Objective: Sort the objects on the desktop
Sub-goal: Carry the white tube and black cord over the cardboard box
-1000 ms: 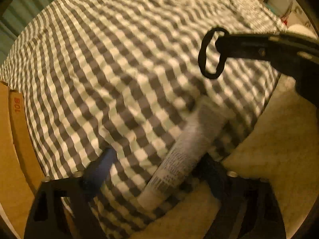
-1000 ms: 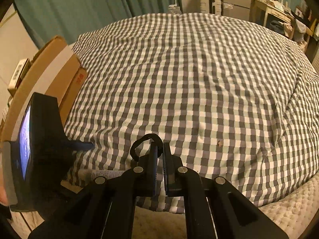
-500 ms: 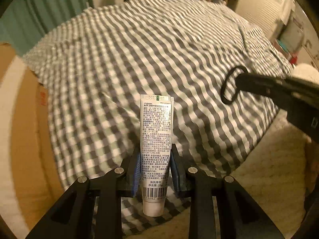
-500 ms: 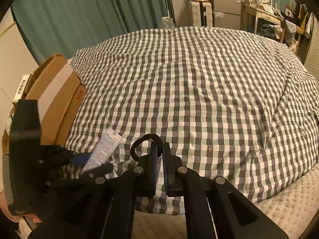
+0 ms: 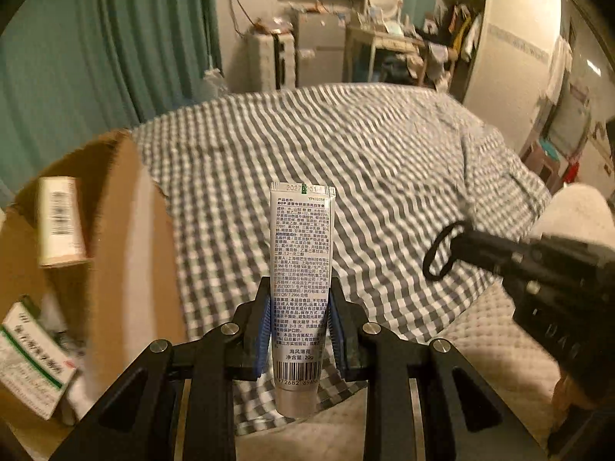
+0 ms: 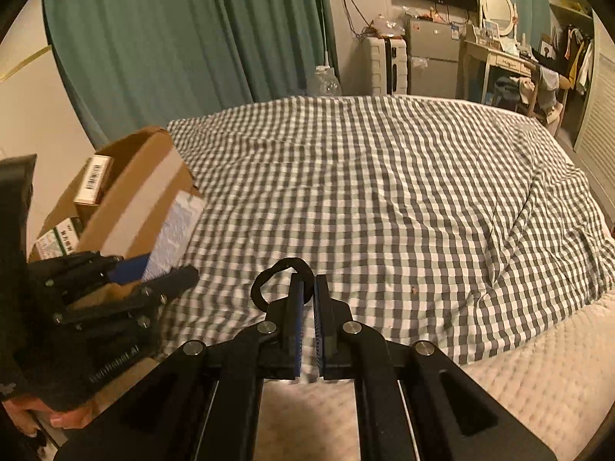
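The toothpaste tube [image 5: 301, 269], flat on the bed [image 5: 384, 161] a second ago, now stands clenched in the left gripper [image 5: 301, 330]; the right gripper [image 6: 306, 330] pinches a black hair tie [image 6: 278, 282]. Beyond, the cardboard box [image 5: 115, 238] probably awaits both.

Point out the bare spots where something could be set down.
Free: the checked blanket, from the cardboard box to its far edge, and the quilted strip nearest the grippers. Crowded: inside the box, where cartons already lie.
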`<state>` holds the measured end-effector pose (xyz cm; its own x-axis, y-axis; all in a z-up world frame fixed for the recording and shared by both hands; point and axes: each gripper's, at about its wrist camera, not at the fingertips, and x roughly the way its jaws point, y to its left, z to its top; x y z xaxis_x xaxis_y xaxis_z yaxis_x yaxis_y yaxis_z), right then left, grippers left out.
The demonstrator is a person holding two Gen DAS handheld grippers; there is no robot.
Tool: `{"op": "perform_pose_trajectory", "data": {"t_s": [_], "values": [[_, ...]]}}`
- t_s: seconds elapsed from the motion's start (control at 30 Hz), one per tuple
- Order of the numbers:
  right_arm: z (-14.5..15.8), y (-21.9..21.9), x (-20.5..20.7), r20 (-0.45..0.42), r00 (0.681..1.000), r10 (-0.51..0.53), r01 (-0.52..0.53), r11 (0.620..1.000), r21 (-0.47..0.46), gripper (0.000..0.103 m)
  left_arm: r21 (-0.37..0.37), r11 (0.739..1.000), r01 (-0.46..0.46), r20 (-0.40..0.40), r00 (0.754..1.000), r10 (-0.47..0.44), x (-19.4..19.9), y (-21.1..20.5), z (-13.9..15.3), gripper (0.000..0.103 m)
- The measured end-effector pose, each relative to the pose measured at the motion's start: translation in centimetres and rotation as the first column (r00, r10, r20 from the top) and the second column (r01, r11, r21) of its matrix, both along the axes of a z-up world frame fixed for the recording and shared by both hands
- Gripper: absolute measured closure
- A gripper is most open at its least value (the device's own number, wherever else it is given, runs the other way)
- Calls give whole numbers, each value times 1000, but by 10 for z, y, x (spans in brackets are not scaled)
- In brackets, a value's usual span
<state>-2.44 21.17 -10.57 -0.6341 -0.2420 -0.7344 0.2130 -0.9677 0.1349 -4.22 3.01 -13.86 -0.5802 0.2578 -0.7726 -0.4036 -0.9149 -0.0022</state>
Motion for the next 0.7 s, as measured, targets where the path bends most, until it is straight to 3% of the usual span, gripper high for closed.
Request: {"op": "perform_pose_trajectory", "data": {"t_s": [0.27,0.7], "values": [[43,-40,34,-93,996,0,4,999,50,99,53,996,-68,-121,990,74,30,-56,62,76],[106,-125,64,-208,974,86,-69,994,86,99,59,985,-160,-226,959,169,38,-147,109,76]]}}
